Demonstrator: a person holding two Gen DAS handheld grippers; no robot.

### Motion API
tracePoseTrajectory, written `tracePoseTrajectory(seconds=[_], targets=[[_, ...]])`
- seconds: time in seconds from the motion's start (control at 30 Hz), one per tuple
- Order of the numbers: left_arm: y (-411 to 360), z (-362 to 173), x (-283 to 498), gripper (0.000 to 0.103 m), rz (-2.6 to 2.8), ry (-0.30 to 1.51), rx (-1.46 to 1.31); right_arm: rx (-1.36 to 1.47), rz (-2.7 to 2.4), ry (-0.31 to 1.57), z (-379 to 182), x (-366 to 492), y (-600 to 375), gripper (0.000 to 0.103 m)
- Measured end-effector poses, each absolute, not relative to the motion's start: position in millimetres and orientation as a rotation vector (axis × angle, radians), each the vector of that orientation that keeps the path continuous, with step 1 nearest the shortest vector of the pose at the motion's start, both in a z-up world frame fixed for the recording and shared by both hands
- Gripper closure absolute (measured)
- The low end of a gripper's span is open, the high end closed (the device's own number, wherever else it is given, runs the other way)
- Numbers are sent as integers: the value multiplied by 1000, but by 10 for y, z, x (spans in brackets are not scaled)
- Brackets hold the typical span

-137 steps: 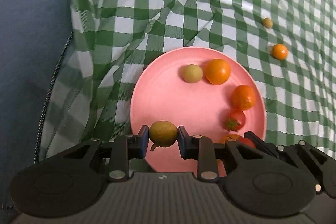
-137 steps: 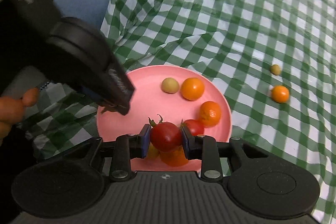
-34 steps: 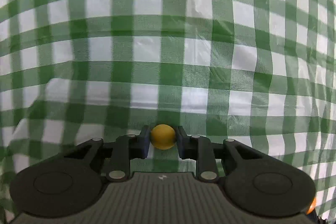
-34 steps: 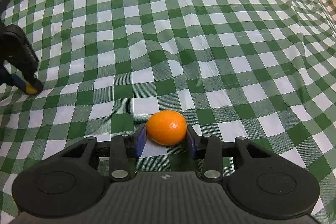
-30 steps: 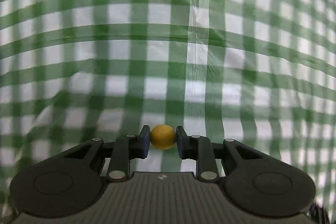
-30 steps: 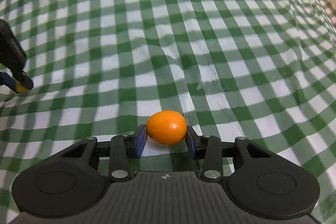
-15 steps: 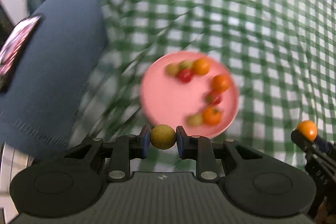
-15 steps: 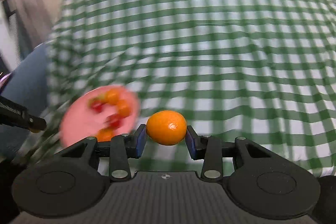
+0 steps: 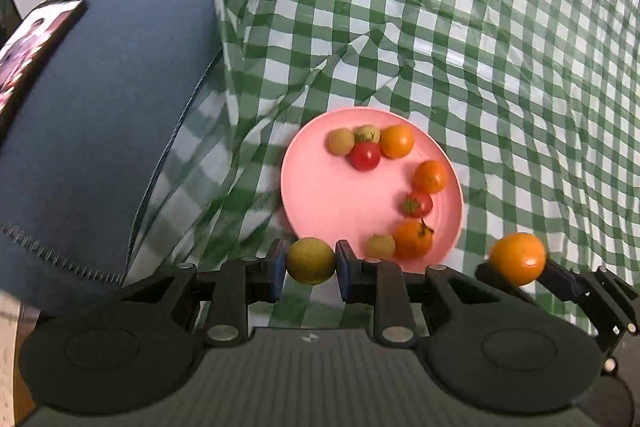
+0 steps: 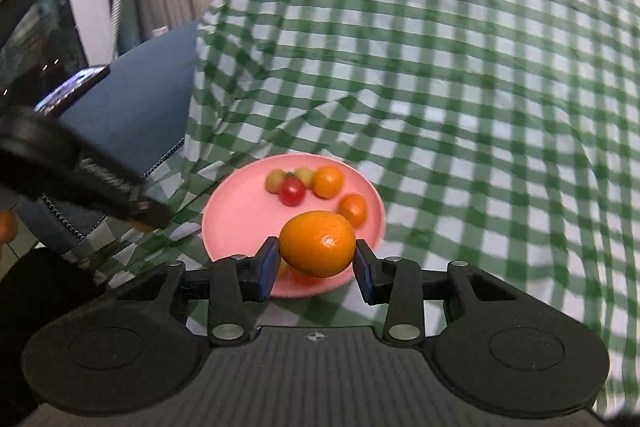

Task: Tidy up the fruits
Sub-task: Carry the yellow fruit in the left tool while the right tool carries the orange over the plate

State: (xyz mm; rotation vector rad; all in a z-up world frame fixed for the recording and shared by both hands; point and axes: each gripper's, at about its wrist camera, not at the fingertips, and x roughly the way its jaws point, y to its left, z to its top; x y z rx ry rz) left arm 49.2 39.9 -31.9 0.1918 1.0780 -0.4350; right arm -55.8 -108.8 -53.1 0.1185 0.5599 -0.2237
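Left claw (image 9: 311, 262): I've got it clamped on a small round yellow-green fruit (image 9: 311, 260), both pads touching its sides. It hangs just off the near-left rim of the plate.
Right claw (image 10: 316, 263): closed on a round orange citrus fruit (image 10: 317, 243), pinched w/ blue pads on either side. In right wrist view it sits over the near part of the plate; in left wrist view it's at the plate's right side. It reads as above the plate, not resting on it.
Plate: round pink plate (image 9: 320, 195) lying flat on the cloth.
On plate, far side: two pale yellow-green fruits, a red cherry tomato (image 9: 365, 155) and an orange fruit, bunched together & touching.
On plate, right side: another orange fruit (image 9: 429, 177), then a red tomato w/ green calyx (image 9: 418, 204) just nearer.
On plate, near rim: a bigger orange fruit w/ stem (image 9: 413, 239) beside a small pale one (image 9: 380, 246).
Cloth: green-and-white checked tablecloth (image 9: 480, 47), wrinkled around the plate. What's under it I can't tell.
Left of cloth: dark blue fabric cushion (image 9: 112, 107) w/ stitched edge; a phone w/ lit screen (image 9: 28, 43) rests on its far left edge.
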Motion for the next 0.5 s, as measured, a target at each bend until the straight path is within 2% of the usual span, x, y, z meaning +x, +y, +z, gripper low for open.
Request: tracePoseTrajectory(seconds=[0.4,0.43,0.47,0.5], targets=[[-1,-783,1043,74,-426,1123,297,79,-156,645,-843,211,-1249,62],[-24,-811,1076,68,-432,1126,304,79,-147,645,-860,256,-1265,61],[-45,-821,1102,46,-433,1122,312,76,-136,640,-867,282,-1277,61],[-61,-813,1118,30,-434,1109,319,70,-127,631,-869,298,-1286,57]])
